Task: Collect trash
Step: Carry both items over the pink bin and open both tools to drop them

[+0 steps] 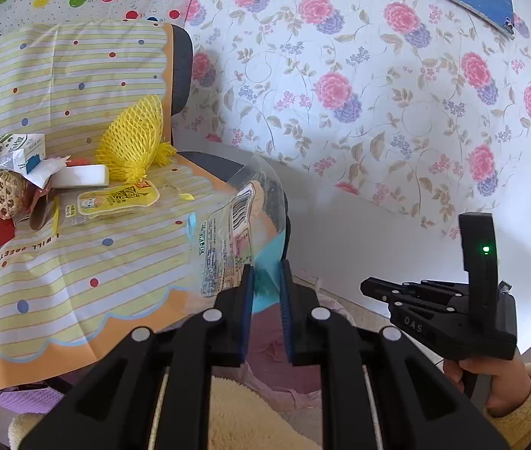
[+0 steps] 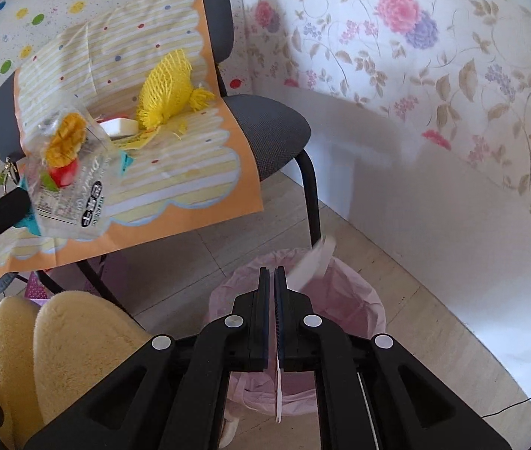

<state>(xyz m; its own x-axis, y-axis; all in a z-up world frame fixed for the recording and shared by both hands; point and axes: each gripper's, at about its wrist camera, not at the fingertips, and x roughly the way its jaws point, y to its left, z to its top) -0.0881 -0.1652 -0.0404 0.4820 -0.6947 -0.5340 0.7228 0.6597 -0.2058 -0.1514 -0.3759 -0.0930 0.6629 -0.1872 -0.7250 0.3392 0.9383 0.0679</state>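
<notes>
My left gripper is shut on a clear plastic wrapper with a barcode and printed text. The right wrist view shows that wrapper hanging from the left gripper beside the chair. My right gripper points down over a bin lined with a pink bag, its jaws almost together. A blurred white scrap lies just past its right fingertip, above the bag; I cannot tell whether it touches. Seen from the left wrist, the right gripper sits low at the right.
A grey chair draped with a striped yellow cloth carries more trash: a yellow foam net, a crumpled carton, a white box, a yellow packet and a woven ball. Flowered walls meet close behind.
</notes>
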